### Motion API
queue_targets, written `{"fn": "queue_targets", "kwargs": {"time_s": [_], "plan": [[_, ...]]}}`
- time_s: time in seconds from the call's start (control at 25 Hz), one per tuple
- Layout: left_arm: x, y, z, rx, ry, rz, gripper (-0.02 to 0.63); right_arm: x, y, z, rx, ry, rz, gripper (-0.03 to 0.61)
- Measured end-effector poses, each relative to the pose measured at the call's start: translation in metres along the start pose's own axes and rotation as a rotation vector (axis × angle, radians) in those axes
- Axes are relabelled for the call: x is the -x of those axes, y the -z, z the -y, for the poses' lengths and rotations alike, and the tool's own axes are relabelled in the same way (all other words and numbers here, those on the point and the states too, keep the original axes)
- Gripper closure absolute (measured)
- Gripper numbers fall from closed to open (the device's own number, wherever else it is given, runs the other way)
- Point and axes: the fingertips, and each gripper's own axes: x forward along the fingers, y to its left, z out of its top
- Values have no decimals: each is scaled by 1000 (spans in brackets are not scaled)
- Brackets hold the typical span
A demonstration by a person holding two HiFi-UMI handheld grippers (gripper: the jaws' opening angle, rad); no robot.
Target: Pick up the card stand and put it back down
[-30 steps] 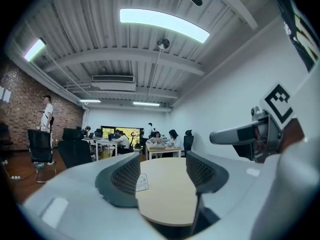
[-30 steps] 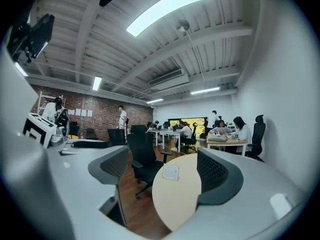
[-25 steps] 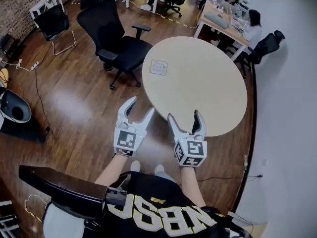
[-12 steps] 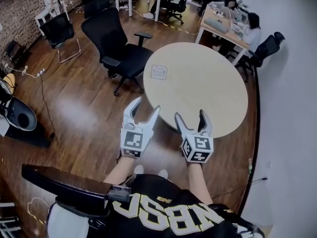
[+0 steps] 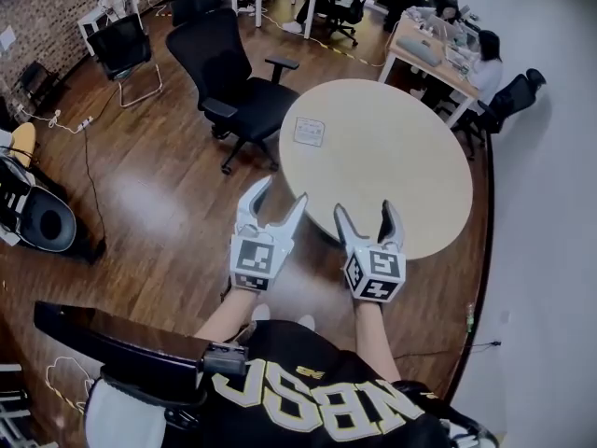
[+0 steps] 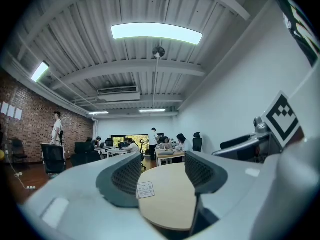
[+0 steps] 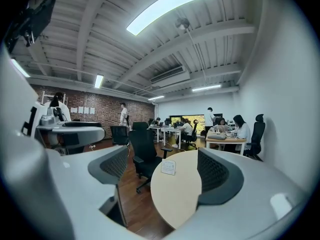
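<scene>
head view: left tongs (image 5: 283, 190) and right tongs (image 5: 364, 208) gape empty, card stand (image 5: 309, 132) on table (image 5: 401, 157).

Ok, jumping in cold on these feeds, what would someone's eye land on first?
The round pale table in mid-room, with a small card stand near its far-left edge. In the foreground, the left gripper and right gripper hang side by side, jaws apart and empty. A black office chair stands at the table's left.

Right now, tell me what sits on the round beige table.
Only a small white card stand, near the far-left edge of the table. The right hand-held gripper hides part of the near rim.
</scene>
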Motion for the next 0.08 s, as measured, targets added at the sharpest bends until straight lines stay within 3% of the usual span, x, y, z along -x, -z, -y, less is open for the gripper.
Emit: {"fn": "queue_targets", "kwargs": {"time_s": [0.08], "plan": [[3, 2, -3, -10, -4, -9, 342, 1, -3, -2, 1, -5, 9, 146]]}}
